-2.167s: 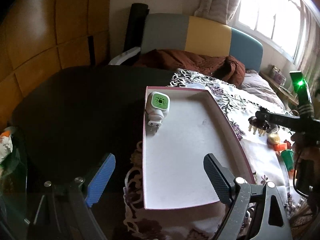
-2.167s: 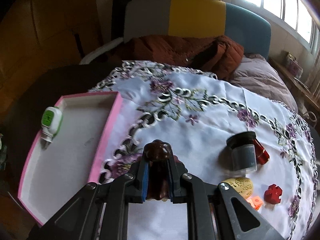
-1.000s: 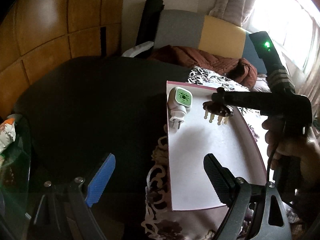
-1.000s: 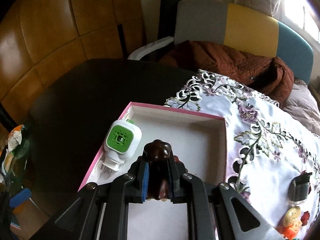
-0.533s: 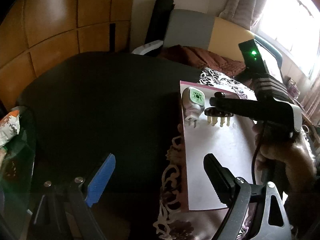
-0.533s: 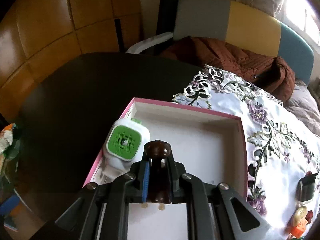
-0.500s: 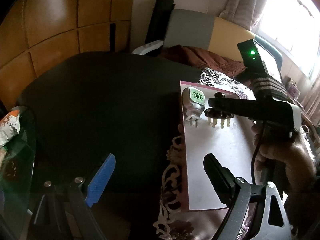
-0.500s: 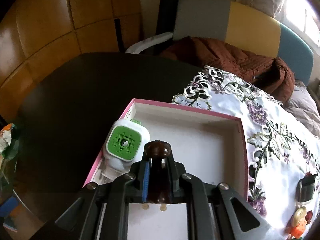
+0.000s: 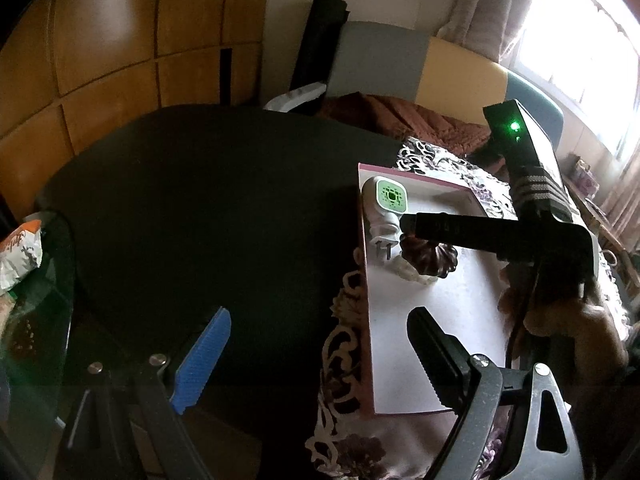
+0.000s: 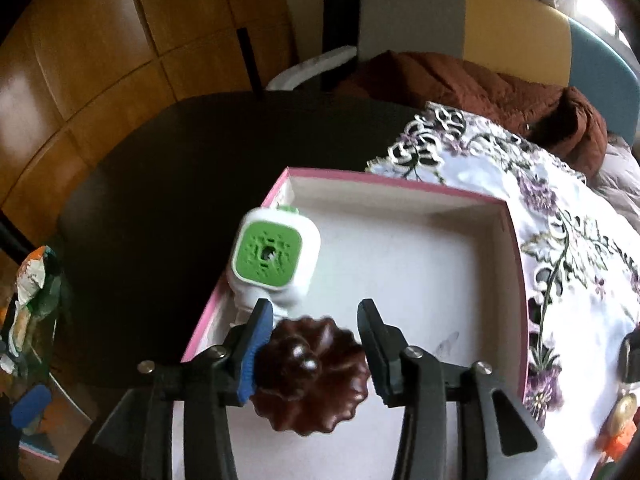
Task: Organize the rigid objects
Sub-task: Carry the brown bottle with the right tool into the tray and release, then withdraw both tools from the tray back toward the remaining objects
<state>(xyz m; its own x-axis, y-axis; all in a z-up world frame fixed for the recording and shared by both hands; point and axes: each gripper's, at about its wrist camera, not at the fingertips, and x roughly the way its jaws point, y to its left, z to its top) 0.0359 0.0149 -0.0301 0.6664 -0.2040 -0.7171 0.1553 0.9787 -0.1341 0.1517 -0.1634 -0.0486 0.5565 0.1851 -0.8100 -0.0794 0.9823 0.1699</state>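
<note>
With the right gripper (image 10: 316, 344) jaws opening around the dark brown fluted knob (image 10: 310, 376), now lying in the pink-rimmed box (image 10: 400, 190) beside the green-faced plug-in device (image 10: 276, 258), a straight lift clear is advised, while the left gripper (image 9: 316, 356) is held wide and empty.

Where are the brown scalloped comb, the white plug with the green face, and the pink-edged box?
Brown scalloped comb (image 10: 310, 376), right wrist view, domed top.
White plug with green face (image 10: 270, 256), right wrist view, green face.
Pink-edged box (image 10: 400, 184), right wrist view, far rim.

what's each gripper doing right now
left gripper: open, empty, beside the pink box.
right gripper: jaws opening, brown fluted piece between them, resting in the box.
</note>
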